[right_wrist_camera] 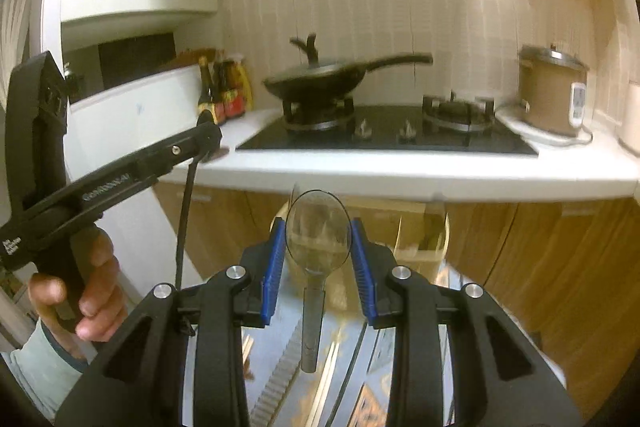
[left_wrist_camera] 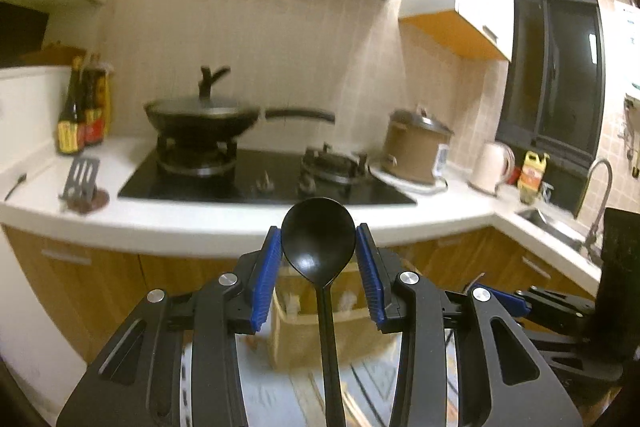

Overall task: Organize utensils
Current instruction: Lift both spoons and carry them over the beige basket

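A small kitchen with pale tiled walls and wood-fronted cabinets runs along an L-shaped white table (left_wrist_camera: 224, 223). A black gas hob (left_wrist_camera: 264, 179) is set into it, with a lidded black wok (left_wrist_camera: 200, 117) on the left burner. Dark sauce bottles (left_wrist_camera: 80, 107) stand at the far left, a slotted spatula (left_wrist_camera: 82, 175) rests on a small dish near them, and a brown rice cooker (left_wrist_camera: 416, 151) sits right of the hob.

The left gripper (left_wrist_camera: 318, 259) is held in front of the table edge. Its blue-padded fingers (left_wrist_camera: 266, 275) close on the bowl of a black plastic ladle (left_wrist_camera: 318, 247), the handle running back toward the camera.

The right gripper (right_wrist_camera: 318, 263) hovers beside it, below the table edge. Its fingers (right_wrist_camera: 274, 267) clasp the bowl of a clear transparent spoon (right_wrist_camera: 318, 235), whose grey handle also points back. In the right wrist view, a hand (right_wrist_camera: 86, 291) grips the left tool's black handle.
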Demonstrator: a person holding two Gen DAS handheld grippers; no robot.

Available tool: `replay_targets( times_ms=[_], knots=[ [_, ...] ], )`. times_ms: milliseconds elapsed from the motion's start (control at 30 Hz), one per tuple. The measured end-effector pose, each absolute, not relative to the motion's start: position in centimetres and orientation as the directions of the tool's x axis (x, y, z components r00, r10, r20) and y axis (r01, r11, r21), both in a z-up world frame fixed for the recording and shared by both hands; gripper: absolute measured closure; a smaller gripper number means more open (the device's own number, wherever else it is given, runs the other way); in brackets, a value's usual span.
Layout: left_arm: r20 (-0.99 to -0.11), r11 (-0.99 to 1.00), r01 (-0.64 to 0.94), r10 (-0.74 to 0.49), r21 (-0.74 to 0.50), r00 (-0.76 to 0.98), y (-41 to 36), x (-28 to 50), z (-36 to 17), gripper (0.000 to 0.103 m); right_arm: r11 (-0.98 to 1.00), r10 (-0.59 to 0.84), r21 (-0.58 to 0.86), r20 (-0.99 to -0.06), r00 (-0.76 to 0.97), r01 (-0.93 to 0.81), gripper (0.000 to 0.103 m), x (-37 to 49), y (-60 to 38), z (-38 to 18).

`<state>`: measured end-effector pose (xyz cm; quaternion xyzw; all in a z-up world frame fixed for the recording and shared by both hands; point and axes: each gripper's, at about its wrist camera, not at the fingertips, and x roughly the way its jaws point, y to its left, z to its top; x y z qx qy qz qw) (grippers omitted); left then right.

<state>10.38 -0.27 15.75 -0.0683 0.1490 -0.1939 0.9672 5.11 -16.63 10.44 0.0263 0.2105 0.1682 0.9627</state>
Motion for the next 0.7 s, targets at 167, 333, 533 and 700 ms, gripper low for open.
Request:
replay_targets(
  times_ms=[167,333,533,700],
  knots=[
    [-0.195,0.924,0.338,-0.370,-0.179,0.908,-0.8,12.8,17.4,0.067,0.950,0.314,0.104,-0.337,0.888,-0.296,0.074,7.3,-16.8,13.3],
    [-0.155,0.930,0.314,-0.344,-0.192,0.926,-1.1,15.5,17.5,0.067,0.962,0.271,0.084,-0.276,0.922,-0.258,0.074,9.7,-17.1,15.5],
    [-0.164,0.934,0.290,-0.326,-0.211,0.931,-2.0,18.6,14.9,0.067,0.976,0.217,0.068,-0.258,0.942,-0.206,0.074,13.3,-17.2,15.5],
    [-0.176,0.927,0.290,-0.335,-0.237,0.926,-2.1,20.2,12.3,0.067,0.980,0.198,0.051,-0.297,0.934,-0.191,0.074,15.9,-16.6,13.0]
  ],
)
